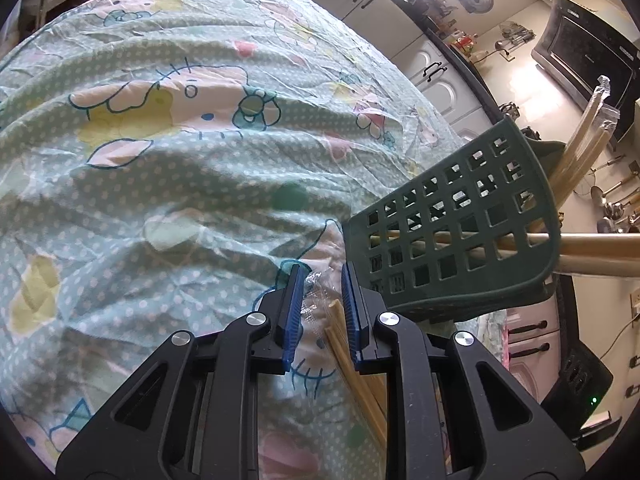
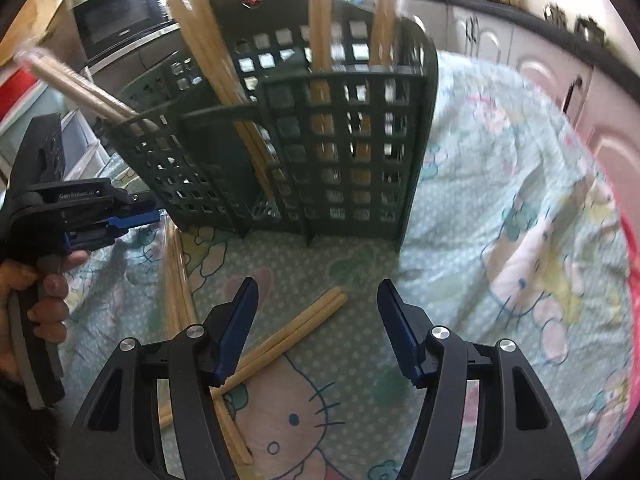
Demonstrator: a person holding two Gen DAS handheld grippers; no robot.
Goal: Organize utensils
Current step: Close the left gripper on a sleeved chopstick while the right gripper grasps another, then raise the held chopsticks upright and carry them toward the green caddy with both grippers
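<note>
A dark green lattice utensil basket (image 2: 344, 152) stands on the cartoon-print cloth (image 2: 500, 200), with several wooden chopsticks upright or leaning inside. In the left wrist view the basket (image 1: 452, 236) is just right of my left gripper (image 1: 322, 276). That gripper is shut on a plastic-wrapped pair of chopsticks (image 1: 340, 332), which run back under its right finger. The right wrist view shows the left gripper (image 2: 148, 216) at the basket's left foot, with the wrapped pair (image 2: 176, 280) slanting down from it. My right gripper (image 2: 318, 320) hangs open above a bare pair of chopsticks (image 2: 296, 328) lying on the cloth.
A person's hand (image 2: 44, 292) holds the left gripper's handle. More loose chopsticks (image 2: 232, 428) lie under the right gripper's left finger. White kitchen cabinets (image 1: 436, 80), a microwave oven (image 1: 580, 56) and hanging ladles (image 1: 616, 200) lie beyond the table edge.
</note>
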